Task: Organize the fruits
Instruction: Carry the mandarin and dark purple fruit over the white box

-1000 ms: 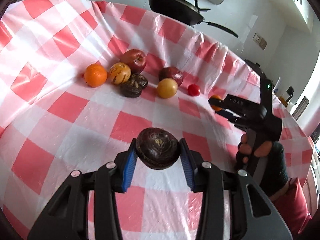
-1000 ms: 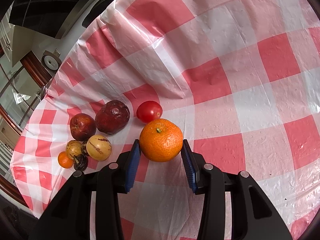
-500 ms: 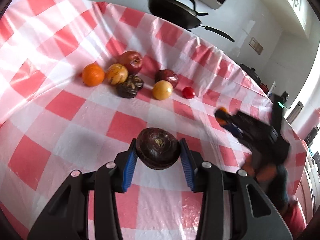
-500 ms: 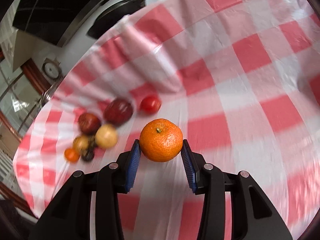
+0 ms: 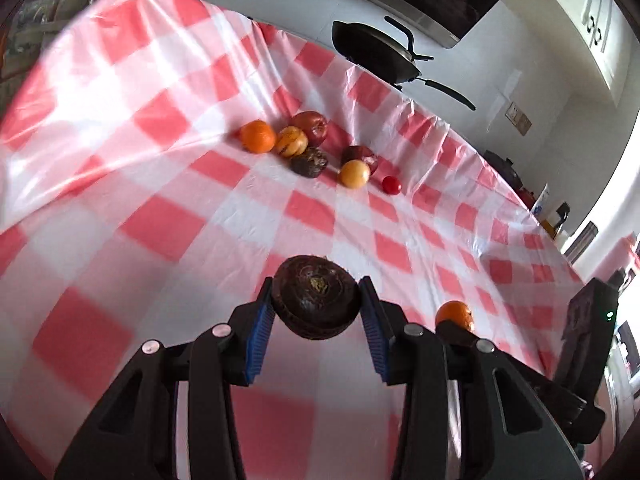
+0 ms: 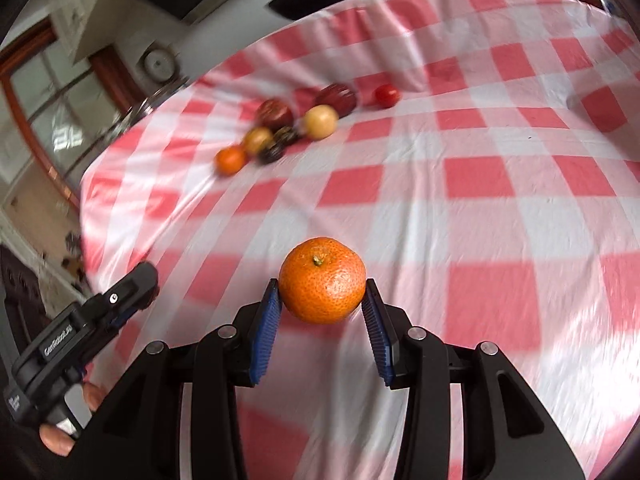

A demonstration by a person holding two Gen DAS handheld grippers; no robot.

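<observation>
Left gripper: blue pads clamped on a dark brown round fruit, held above the tablecloth.

Right gripper: blue pads clamped on an orange mandarin, stem up, held above the cloth.

Red-and-white checked tablecloth: wrinkled, draped over the table edge.

Fruit cluster, far part of the cloth, well apart from both grippers:
- orange, at the left end
- striped yellow fruit, just beside it
- red apple, behind
- dark wrinkled fruit, in front
- dark red fruit
- pale yellow fruit, touching it in front
- small tomato, at the right end, slightly apart

Black pan: on the counter beyond the table.
</observation>
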